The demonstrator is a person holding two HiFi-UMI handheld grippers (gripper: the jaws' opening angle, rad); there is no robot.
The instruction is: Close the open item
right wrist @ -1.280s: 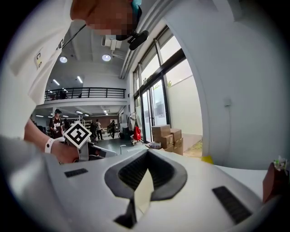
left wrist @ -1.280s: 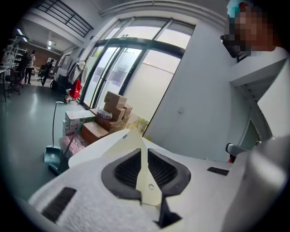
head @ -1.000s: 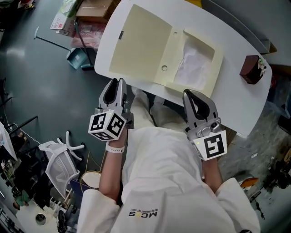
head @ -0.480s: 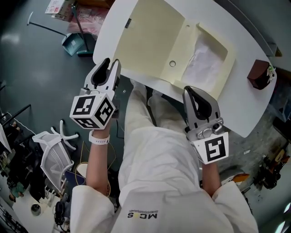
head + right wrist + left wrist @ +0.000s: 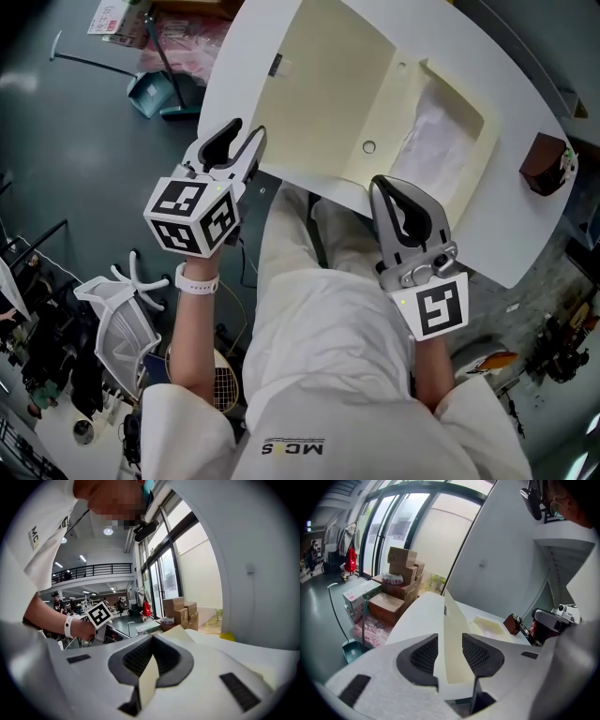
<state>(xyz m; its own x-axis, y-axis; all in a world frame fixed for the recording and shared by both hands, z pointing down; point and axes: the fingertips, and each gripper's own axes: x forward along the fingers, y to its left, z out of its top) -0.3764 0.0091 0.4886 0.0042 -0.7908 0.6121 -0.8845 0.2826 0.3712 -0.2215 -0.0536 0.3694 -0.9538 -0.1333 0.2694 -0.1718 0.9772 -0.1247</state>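
Observation:
A flat cream box lies open on the white table (image 5: 506, 225), its lid (image 5: 328, 84) spread to the left of the tray (image 5: 441, 141), which holds white paper. My left gripper (image 5: 242, 142) is at the lid's near left corner. In the left gripper view the lid's edge (image 5: 452, 620) runs between the jaws of that gripper (image 5: 450, 645); the jaws are opening and the pads stand off it on both sides. My right gripper (image 5: 392, 187) is at the box's near edge, and in its own view the right gripper (image 5: 150, 665) is shut on a thin cream sheet (image 5: 147, 686).
A small brown box (image 5: 547, 161) stands at the table's right end. Left of the table are stacked cardboard boxes (image 5: 401, 581) and a dustpan (image 5: 155, 94) on the floor. A white chair (image 5: 117, 323) is by my left side.
My left gripper swung out to the left, then forward to the lid's corner, and its jaws spread wider. The right gripper kept its place at the near edge.

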